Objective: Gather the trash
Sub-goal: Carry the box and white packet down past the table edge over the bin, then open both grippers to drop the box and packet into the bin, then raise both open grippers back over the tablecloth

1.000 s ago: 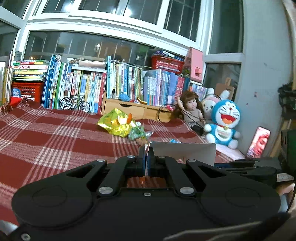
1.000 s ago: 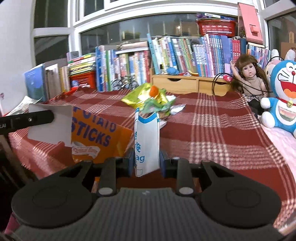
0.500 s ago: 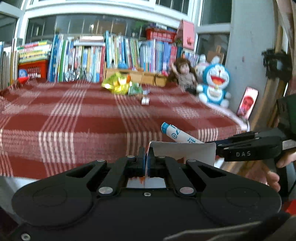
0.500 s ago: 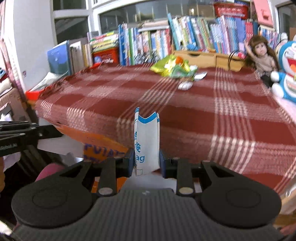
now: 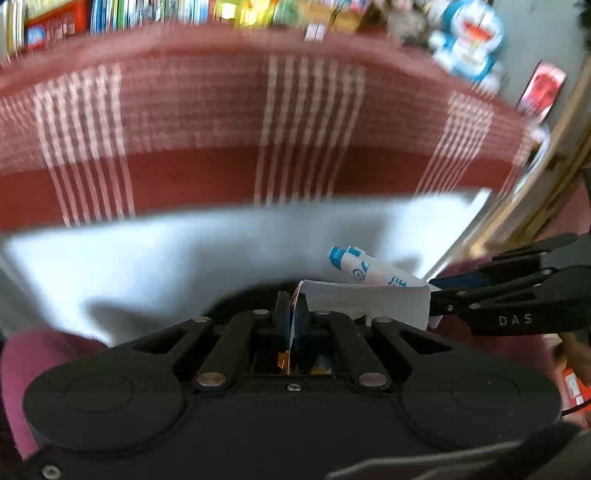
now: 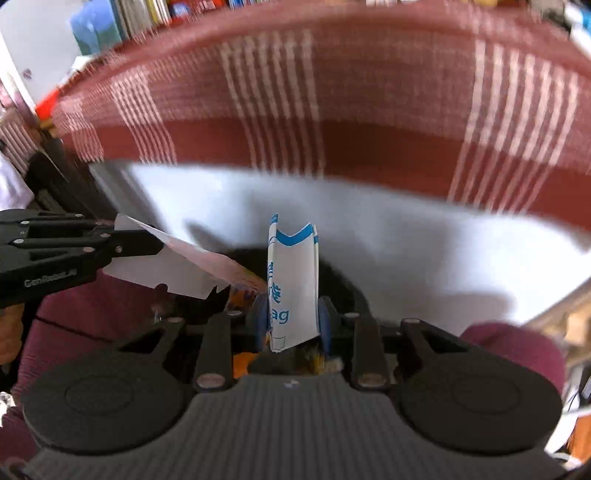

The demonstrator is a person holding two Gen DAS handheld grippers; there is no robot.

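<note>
My left gripper point(image 5: 291, 308) is shut on a flattened cardboard box point(image 5: 369, 301), whose white inner side faces me. The box juts right toward my right gripper point(image 5: 517, 295), which comes in from the right edge. That right gripper point(image 6: 291, 314) is shut on a white and blue paper packet point(image 6: 293, 280) standing upright between its pads. In the right wrist view the left gripper point(image 6: 122, 243) enters from the left, holding the box point(image 6: 177, 267) with a strip of orange print. Both grippers point downward, in front of the table's edge. Just beyond the fingertips is a dark patch point(image 6: 336, 273) I cannot identify.
The red plaid cloth point(image 5: 207, 122) hangs over the table edge, with a white sheet point(image 5: 184, 251) below it. Blurred books, a blue plush toy point(image 5: 469, 33) and a phone point(image 5: 543, 86) sit at the far side. Maroon-clothed legs point(image 6: 517, 343) flank the grippers.
Both grippers have dropped from above the tabletop to below its front edge and tipped downward. Each still holds its piece of trash. The view is now motion-blurred.
</note>
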